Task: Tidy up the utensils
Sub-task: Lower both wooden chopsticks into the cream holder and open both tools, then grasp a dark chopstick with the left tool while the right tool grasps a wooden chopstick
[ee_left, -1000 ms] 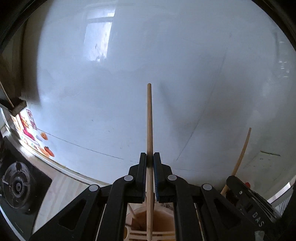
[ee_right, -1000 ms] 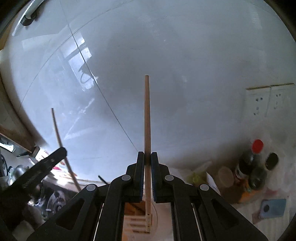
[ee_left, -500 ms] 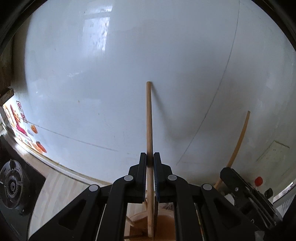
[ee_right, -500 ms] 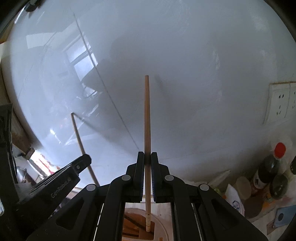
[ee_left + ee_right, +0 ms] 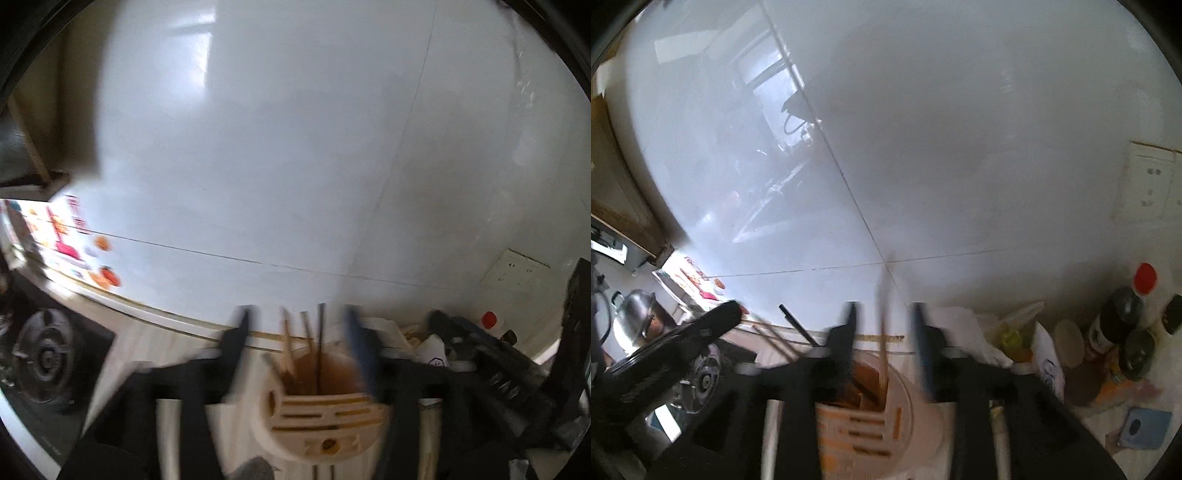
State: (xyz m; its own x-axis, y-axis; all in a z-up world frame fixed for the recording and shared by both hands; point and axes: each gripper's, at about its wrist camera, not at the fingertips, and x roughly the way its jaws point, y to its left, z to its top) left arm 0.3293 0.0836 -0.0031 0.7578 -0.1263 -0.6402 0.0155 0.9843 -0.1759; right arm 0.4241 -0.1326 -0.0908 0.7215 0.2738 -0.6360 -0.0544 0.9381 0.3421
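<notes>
On the left we see a stove burner (image 5: 46,360), partly cut off by the frame edge. Our left tongs (image 5: 297,347) are opening, blurred by motion, with nothing pressed between the pads; below them the wooden utensil holder (image 5: 325,413) stands on the worktop (image 5: 155,343) with chopsticks (image 5: 288,345) upright in its round compartment. Our right tongs (image 5: 884,339) are opening too; a chopstick (image 5: 884,332) stands smeared between the jaws, its lower end inside the holder, touching neither pad. At far right, bottles (image 5: 1115,321) blur together.
</notes>
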